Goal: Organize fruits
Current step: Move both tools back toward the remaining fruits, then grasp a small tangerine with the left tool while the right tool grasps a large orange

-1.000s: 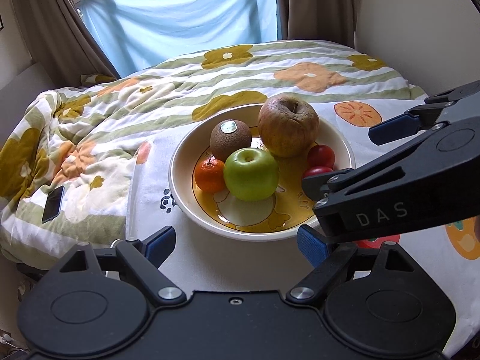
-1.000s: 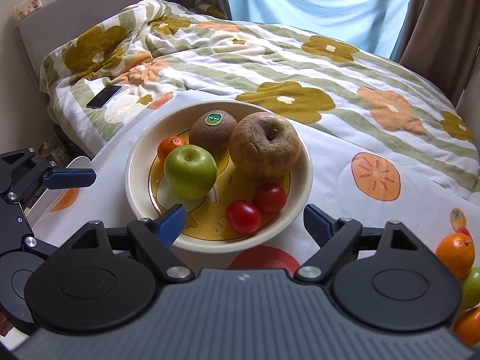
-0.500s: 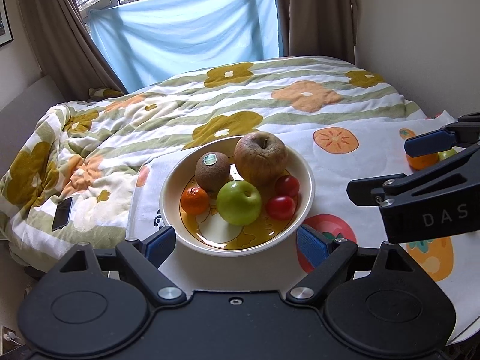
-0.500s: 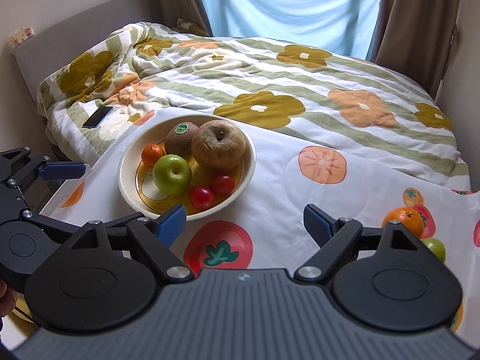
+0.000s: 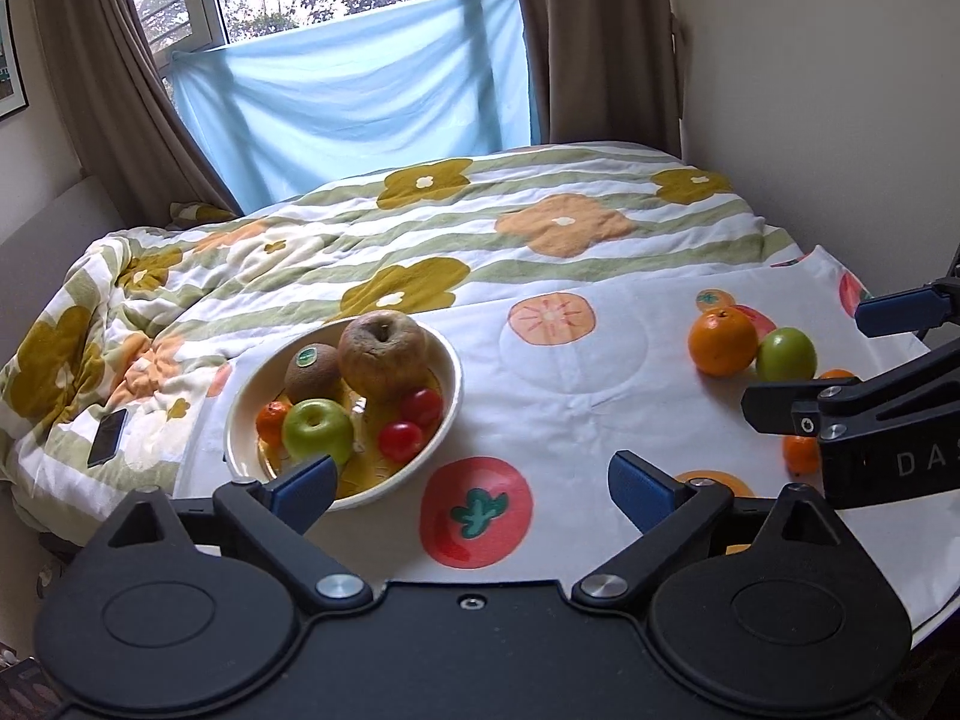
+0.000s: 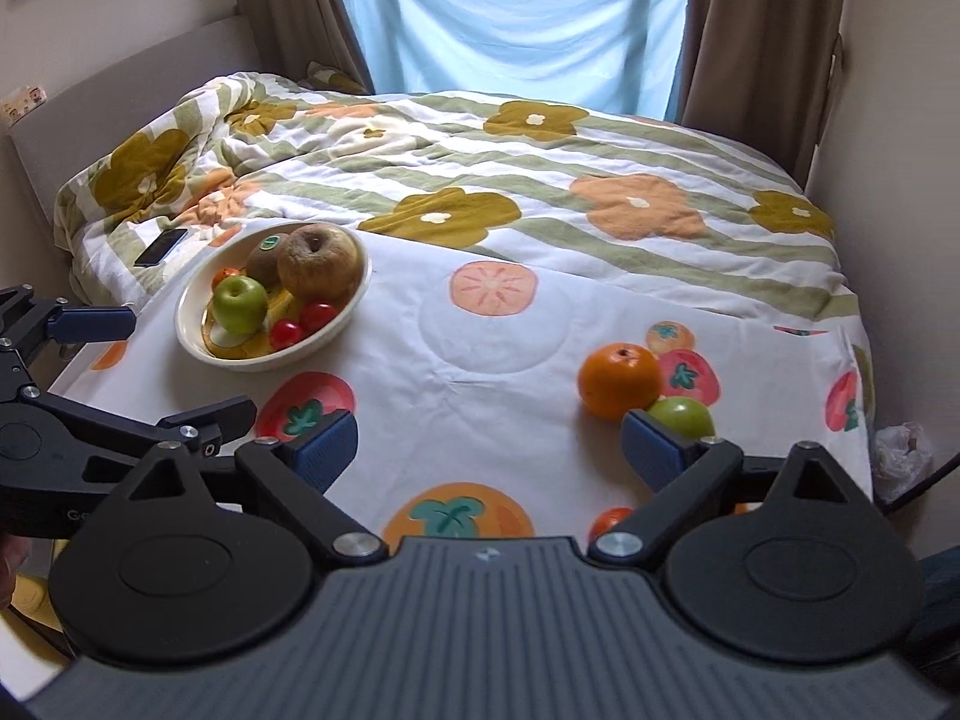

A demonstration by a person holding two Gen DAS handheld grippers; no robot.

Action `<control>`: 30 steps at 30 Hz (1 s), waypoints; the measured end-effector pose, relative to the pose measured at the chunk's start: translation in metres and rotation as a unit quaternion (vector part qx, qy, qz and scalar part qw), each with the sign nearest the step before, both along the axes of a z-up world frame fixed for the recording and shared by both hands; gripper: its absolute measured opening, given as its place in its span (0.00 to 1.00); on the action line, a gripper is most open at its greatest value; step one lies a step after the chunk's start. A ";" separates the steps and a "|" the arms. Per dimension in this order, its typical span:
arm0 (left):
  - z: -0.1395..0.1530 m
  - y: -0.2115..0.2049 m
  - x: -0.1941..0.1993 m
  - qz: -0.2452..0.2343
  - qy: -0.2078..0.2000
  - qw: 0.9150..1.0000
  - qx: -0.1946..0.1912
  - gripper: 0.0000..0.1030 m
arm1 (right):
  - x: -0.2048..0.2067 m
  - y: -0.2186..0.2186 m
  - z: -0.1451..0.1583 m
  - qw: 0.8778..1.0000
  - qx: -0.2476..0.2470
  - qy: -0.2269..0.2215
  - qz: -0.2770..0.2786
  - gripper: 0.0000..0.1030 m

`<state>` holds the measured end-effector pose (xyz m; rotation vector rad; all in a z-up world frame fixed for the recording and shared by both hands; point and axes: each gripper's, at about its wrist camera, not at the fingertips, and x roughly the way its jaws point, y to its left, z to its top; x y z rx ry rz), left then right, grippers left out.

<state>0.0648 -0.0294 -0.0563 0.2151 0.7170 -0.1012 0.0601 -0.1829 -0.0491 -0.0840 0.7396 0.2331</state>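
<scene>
Hidden/cut off first: in right wrist view we see only a sliver of a small orange fruit at lower centre, rest is behind the right gripper body. Green apple there is partly covered by the blue pad on the frame-right side. In left wrist view a small orange at right edge is mostly blocked by the other gripper's arm, a second orange bit above it too small to ID. Small orange in bowl half hidden behind the bowl's green apple. Can't see what supports the fruit-print cloth, desk or bed edge, no call.

Pose: left gripper points down over cloth, lower centre of frame, jaws opening, wide apart, nothing btwn them. Right gripper jaws released, spread wide, nothing gripped; loose apple sits just behind one pad, contact unclear.

Fruit locs: bowl centre-left in left view, upper left in right view, holds kiwi, big brown apple, 2 red tomatoes, green apple, small orange. Loose: large orange touching green apple, right of centre on cloth, well apart from bowl. Phone on the quilt, upper left.
</scene>
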 end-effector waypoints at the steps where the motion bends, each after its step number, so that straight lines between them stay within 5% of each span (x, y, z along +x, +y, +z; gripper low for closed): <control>1: -0.002 -0.008 -0.002 -0.003 0.001 1.000 -0.002 0.97 | -0.002 -0.009 -0.001 1.000 0.000 -0.002 -0.003 1.00; 9: -0.024 -0.066 -0.005 -0.031 0.012 0.999 -0.006 0.97 | -0.011 -0.079 -0.021 1.000 -0.004 0.007 -0.026 1.00; 21: -0.075 -0.142 0.012 -0.132 0.021 0.991 0.001 0.96 | 0.005 -0.140 -0.065 0.999 -0.003 0.021 -0.037 1.00; 30: -0.101 -0.175 0.030 -0.169 0.039 0.985 0.004 0.79 | 0.014 -0.148 -0.091 0.999 -0.006 0.027 -0.020 1.00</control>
